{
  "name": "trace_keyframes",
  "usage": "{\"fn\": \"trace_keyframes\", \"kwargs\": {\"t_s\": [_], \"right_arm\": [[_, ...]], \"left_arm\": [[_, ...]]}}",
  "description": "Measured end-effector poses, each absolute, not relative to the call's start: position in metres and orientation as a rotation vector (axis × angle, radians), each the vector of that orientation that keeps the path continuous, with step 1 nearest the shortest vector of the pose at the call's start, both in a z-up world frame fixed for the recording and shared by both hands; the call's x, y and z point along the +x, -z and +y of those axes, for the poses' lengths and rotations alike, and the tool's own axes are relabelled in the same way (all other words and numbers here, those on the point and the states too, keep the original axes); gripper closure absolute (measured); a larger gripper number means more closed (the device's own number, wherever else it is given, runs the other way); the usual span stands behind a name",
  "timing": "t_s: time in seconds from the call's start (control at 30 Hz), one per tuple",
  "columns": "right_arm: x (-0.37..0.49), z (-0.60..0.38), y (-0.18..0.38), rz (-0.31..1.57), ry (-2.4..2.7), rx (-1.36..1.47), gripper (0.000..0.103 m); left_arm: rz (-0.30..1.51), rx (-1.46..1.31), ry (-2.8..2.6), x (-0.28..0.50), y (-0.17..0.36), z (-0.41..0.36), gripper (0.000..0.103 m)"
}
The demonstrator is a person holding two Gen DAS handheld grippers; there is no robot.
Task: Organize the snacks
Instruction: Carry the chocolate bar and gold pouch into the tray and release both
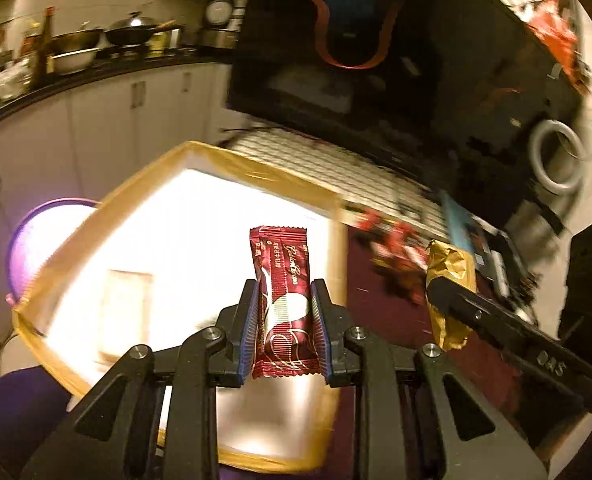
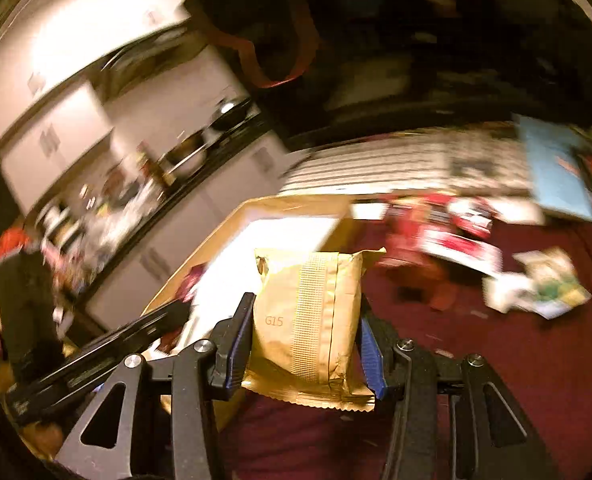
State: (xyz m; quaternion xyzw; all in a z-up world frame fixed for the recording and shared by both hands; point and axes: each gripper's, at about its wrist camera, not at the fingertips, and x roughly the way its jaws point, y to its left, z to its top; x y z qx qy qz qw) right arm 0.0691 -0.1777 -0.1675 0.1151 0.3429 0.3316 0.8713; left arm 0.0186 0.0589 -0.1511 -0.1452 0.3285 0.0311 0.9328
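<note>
Left gripper [image 1: 283,316] clamped on red snack bar [image 1: 282,300], held above white box [image 1: 168,240]. Right gripper [image 2: 306,332] clamped on gold packet [image 2: 310,320], box at its 11 o'clock. Risk: grippers close together, collision likely; slick wrappers may slip, miss box.

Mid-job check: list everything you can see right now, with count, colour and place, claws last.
red bar: 1, dark red wrapper, held in left claw over the box
gold packet: 1, gold, held in right claw beside the box
box: 1, white with tan taped rim, open, under the left claw
loose snacks: several, red and white, blurred, on the cloth past the box
cloth: 1, dark red, under the snacks
bag: 1, black with red handles, behind
pans: several, metal, far counter
left claw: shut on red bar
right claw: shut on gold packet
</note>
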Motion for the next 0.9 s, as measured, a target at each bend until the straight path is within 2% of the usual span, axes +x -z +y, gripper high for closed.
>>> {"fn": "trace_keyframes", "kwargs": {"t_s": [0.23, 0.47, 0.9], "right_arm": [[0.104, -0.084, 0.172, 0.817, -0.765, 0.115, 0.055], [0.125, -0.030, 0.188, 0.866, -0.736, -0.014, 0.055], [0.135, -0.021, 0.209, 0.892, -0.678, -0.073, 0.053]], "left_arm": [[0.722, -0.303, -0.186, 0.042, 0.171, 0.103, 0.080], [0.786, -0.308, -0.222, 0.055, 0.194, 0.121, 0.080], [0.814, -0.259, -0.249, 0.060, 0.200, 0.121, 0.080]]}}
